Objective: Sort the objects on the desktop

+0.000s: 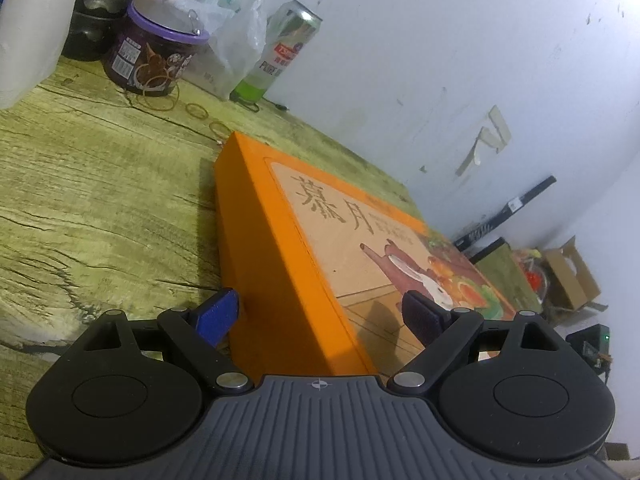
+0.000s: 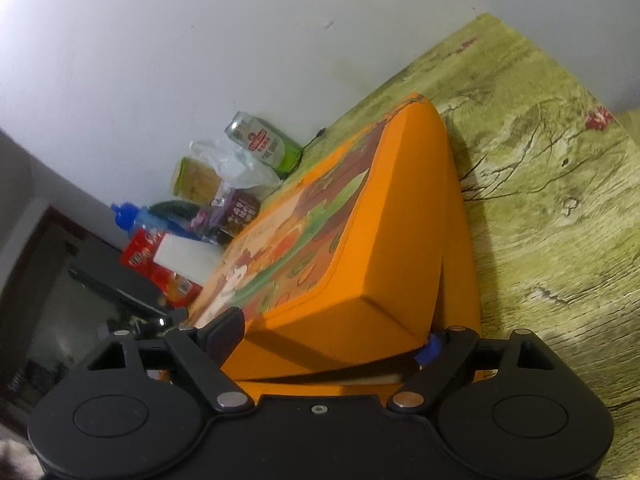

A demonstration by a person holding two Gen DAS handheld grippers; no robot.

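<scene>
surface point(image 1: 88, 184): green-yellow wood-grain top against a white wall; carries everything here.
box point(image 1: 280, 264): big flat orange gift box, lying flat mid-surface, well apart from the clutter at the far wall. Lid printed with large characters, a teapot and food art on a tan panel. In the right wrist view the lid point(image 2: 360, 248) sits lifted at the near corner, a dark gap showing between it and the base point(image 2: 460, 264).
handling: my read is rigid cardboard, light for its size, smooth and a bit slippery on the sides. Wide, so take it with both tools on opposite sides or corners. The lid looks loose, so lifting by it alone probably leaves the base behind; grab low or pinch lid and base together.
clutter: purple-lidded jar point(image 1: 156, 56), green can point(image 1: 280, 52), plastic bag point(image 1: 224, 20), rubber bands point(image 1: 160, 96) on the surface near the jar.
left tool point(image 1: 320, 312): jaws spread wide, straddling the near box corner, one finger beside the side wall, the other over the lid. Pads not pressing; nothing held.
right tool point(image 2: 328, 340): jaws apart, straddling the opposite corner; blue pad point(image 2: 428, 350) at the lid gap. No firm pinch visible, so I read it as not gripping.
</scene>
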